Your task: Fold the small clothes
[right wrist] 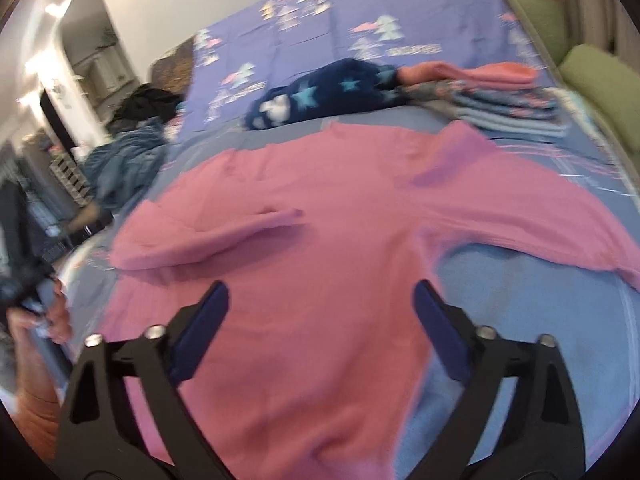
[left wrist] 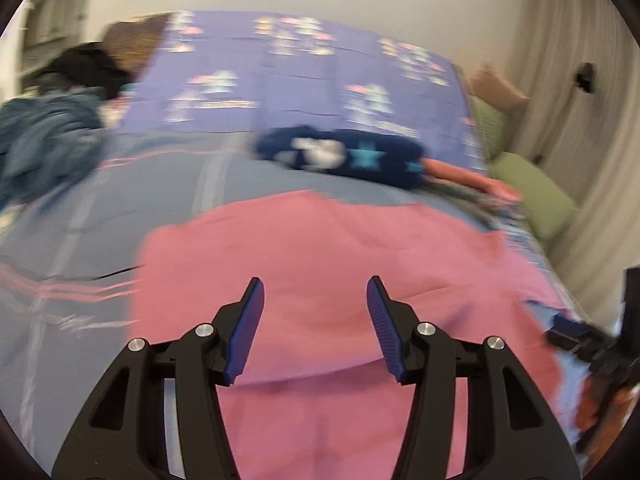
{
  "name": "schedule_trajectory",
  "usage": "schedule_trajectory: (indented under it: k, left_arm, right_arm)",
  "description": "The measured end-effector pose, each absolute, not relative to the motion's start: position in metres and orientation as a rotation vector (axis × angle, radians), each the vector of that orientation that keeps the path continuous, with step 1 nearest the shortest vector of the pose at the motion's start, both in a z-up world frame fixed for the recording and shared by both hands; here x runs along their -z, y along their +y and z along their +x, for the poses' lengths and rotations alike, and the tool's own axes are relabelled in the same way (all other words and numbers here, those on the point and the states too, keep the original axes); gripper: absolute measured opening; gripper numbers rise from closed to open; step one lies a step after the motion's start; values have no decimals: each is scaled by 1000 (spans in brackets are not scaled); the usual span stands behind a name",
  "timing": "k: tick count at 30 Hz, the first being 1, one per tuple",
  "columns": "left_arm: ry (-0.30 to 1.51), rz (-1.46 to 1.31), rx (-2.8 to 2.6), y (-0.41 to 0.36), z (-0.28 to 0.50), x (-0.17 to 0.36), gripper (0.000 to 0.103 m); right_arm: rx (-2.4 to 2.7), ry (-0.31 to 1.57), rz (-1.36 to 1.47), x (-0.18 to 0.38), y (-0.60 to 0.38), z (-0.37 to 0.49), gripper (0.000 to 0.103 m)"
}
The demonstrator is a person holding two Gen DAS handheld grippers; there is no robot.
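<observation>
Broadly, bed (right wrist: 540, 344) in blue and purple sheets, pink top (right wrist: 320, 240) spread flat mid-bed toward its near edge, folded clothes stack (right wrist: 512, 108) by the right edge, right gripper (right wrist: 320, 304) jaws wide and empty, left gripper (left wrist: 316, 300) jaws apart, empty.

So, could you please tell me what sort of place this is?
Most likely a bedroom: a bed with a purple patterned sheet, green pillows along its edge, and folded clothes stacked beyond a pink top.

No text can be read; the purple bedsheet (right wrist: 320, 20) print looks too blurred.
</observation>
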State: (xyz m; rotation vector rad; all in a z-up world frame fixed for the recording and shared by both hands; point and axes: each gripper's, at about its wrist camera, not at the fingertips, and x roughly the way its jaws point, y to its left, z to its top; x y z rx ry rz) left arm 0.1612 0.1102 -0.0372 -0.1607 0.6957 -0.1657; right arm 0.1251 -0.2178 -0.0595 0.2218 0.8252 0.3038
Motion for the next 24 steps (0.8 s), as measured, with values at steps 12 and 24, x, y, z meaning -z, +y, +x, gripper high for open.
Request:
schedule_trajectory:
  k: [12,24]
  left_arm:
    - [755,-213,-88,202,141,64,55]
    - [810,-199,-93,185,216,85,55]
  right_arm:
    - [-565,959,91,72,-163,216,69]
    - [-534,723,241,-12,-197,197,2]
